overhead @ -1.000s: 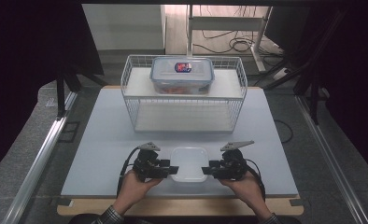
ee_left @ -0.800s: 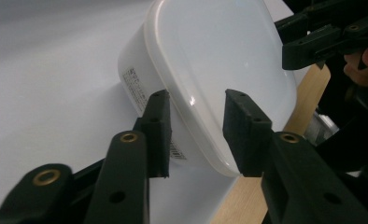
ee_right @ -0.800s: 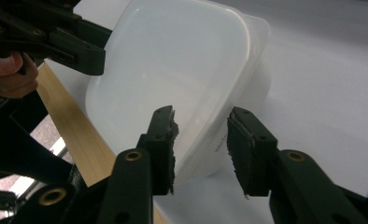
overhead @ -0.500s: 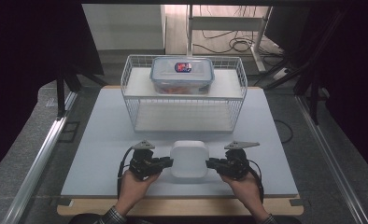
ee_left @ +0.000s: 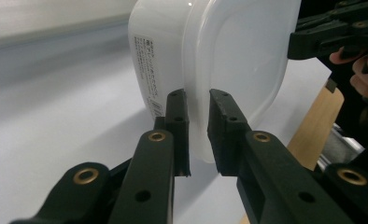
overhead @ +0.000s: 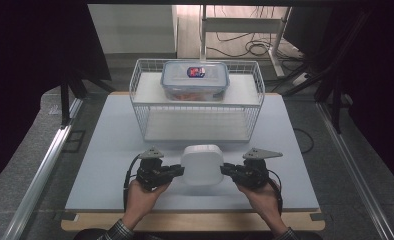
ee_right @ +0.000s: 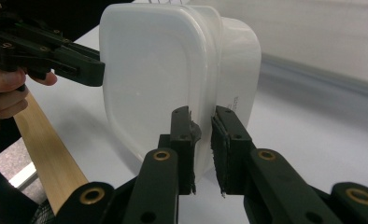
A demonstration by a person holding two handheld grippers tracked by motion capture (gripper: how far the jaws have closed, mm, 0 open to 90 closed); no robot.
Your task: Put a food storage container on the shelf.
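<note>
I've got the left gripper (overhead: pixel 179 170) and right gripper (overhead: pixel 226 169) each clamped on opposite rims of the white container (overhead: pixel 202 164), probably so it stays level

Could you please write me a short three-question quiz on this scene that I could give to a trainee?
1. True or false: the white container is held by the left tongs alone.
2. Which part of the white container do the right tongs pinch? A) its rim B) its base C) its label
3. Fill in: the lidded box sits on the top shelf of the wire ____.

Key: 1 false, both tongs clamp it, one on each side. 2 A. 3 rack.
</note>
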